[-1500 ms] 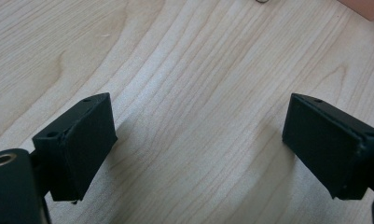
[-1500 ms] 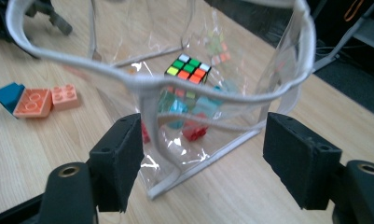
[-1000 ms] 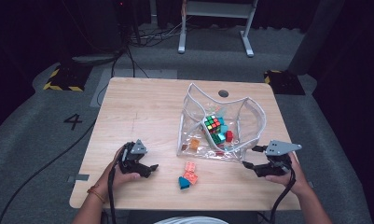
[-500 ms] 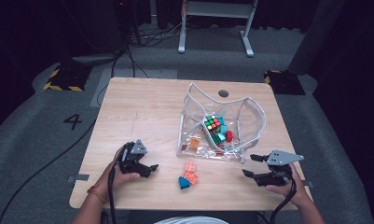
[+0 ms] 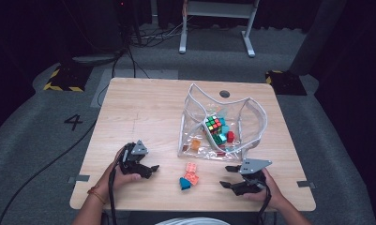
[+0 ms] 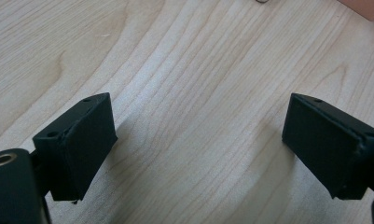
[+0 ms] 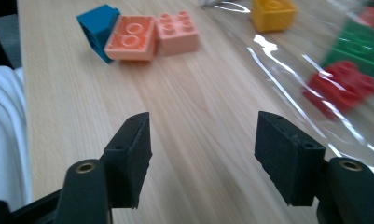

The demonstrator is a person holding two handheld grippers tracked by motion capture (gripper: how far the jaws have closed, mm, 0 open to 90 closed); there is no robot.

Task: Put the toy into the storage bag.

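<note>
The right gripper (image 5: 229,177) rests low on the wooden table (image 5: 143,108), just in front of the clear pouch (image 5: 221,123). Its black jaws have just been closing, yet they stand apart with nothing but bare wood between them. In the right gripper view its fingertips (image 7: 131,154) are blunt rubbery blocks with flat faces, and a grey three-cornered plate sits on top of the tool in the high view.

The left gripper (image 5: 150,170) lies well to the left of the pouch, held flat near the table's front edge. Its jaws are spread wide over plain pale wood, holding nothing; the pads (image 6: 79,144) are matte, square-cut wedges, and the wood grain runs in long wavy lines under them.

Between the two tools, just in front of the pouch's near edge, lies a small cluster of studded plastic bricks. An orange brick (image 7: 131,38) with round studs touches a paler pink brick (image 7: 177,31) on the side nearer the pouch, and a teal wedge-shaped brick (image 7: 98,25) leans against its other side.

The pouch is a soft, glossy, see-through bag with a white trimmed rim, standing open on the table. Inside it are a colour-tiled puzzle cube (image 5: 214,124), a yellow brick (image 5: 195,144) near the front left corner, a red brick (image 5: 230,136) and green and teal bricks (image 5: 219,138) beside the cube.
</note>
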